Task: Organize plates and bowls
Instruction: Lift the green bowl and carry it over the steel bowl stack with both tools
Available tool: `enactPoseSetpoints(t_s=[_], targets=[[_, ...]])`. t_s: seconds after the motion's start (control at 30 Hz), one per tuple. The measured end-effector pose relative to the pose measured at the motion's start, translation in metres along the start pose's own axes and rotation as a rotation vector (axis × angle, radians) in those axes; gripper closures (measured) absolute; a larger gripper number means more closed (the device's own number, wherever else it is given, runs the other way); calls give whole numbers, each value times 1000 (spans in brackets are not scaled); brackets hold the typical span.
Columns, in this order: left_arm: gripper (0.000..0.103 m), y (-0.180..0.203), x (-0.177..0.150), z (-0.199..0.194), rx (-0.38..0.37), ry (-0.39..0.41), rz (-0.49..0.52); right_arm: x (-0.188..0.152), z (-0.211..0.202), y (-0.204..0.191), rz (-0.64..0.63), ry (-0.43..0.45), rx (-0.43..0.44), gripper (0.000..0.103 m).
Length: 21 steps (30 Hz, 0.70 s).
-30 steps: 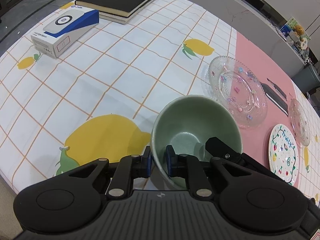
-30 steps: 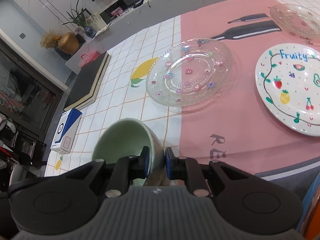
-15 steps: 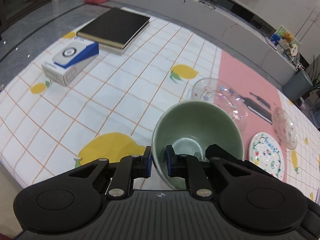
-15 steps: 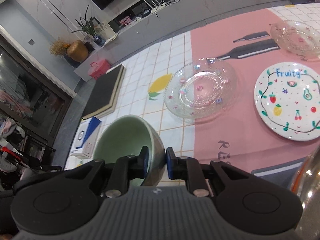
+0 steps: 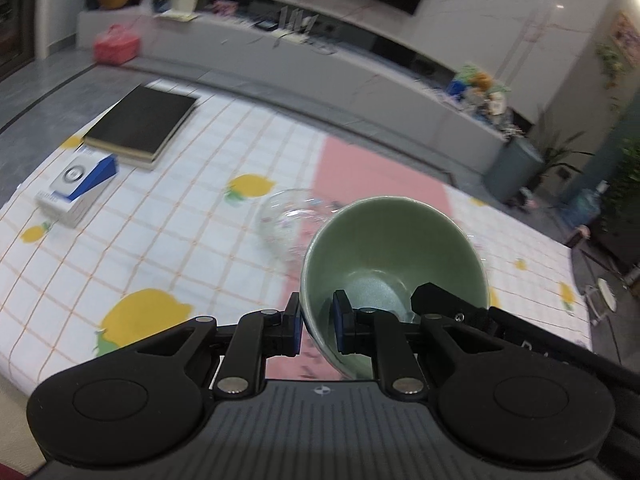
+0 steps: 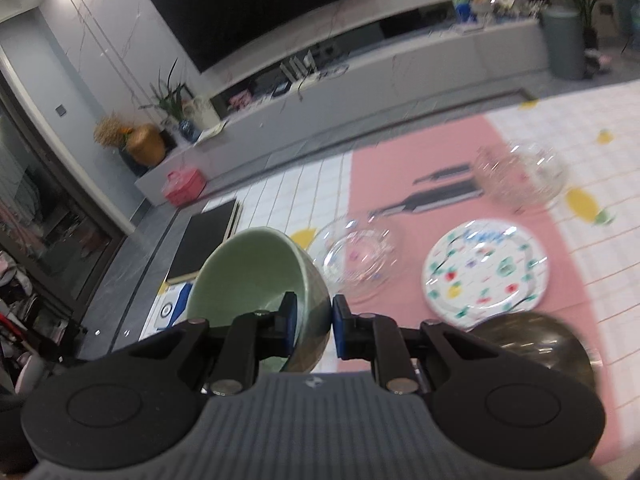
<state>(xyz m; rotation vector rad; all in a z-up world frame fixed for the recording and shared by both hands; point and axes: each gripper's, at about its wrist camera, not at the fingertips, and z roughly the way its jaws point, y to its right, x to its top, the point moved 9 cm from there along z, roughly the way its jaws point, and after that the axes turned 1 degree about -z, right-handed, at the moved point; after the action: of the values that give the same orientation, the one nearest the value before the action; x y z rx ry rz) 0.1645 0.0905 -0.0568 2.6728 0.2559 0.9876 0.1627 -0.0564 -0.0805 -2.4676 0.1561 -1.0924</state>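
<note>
A pale green bowl (image 5: 392,248) hangs tilted above the table, held by both grippers at opposite sides of its rim. My left gripper (image 5: 316,320) is shut on the rim nearest it, one pad inside the bowl and one outside. My right gripper (image 6: 314,322) is shut on the other side of the green bowl (image 6: 248,272); one of its fingers (image 5: 436,298) shows inside the bowl. Below on the table lie a clear glass plate (image 6: 360,256) with small coloured dots, a white fruit-pattern plate (image 6: 486,268) and a smaller glass dish (image 6: 524,176).
A dark glass bowl (image 6: 532,344) sits close by the right gripper's right side. A black book (image 5: 142,124) and a blue-and-white box (image 5: 76,184) lie at the table's far left. Beyond the table's far edge are a low grey cabinet (image 5: 360,76) and a red case (image 5: 116,44).
Both grippers have risen with the green bowl still held between them. The table and plates now lie farther below, and both views have tilted up toward the room.
</note>
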Motion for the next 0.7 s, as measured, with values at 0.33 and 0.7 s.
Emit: enactPoseSetpoints(t_s=[0.33, 0.7], targets=[[86, 66, -20, -21, -112, 21, 105, 9, -67, 40, -20, 81, -90, 87], [87, 95, -68, 14, -90, -97, 196, -22, -65, 101, 64, 28, -135, 87]])
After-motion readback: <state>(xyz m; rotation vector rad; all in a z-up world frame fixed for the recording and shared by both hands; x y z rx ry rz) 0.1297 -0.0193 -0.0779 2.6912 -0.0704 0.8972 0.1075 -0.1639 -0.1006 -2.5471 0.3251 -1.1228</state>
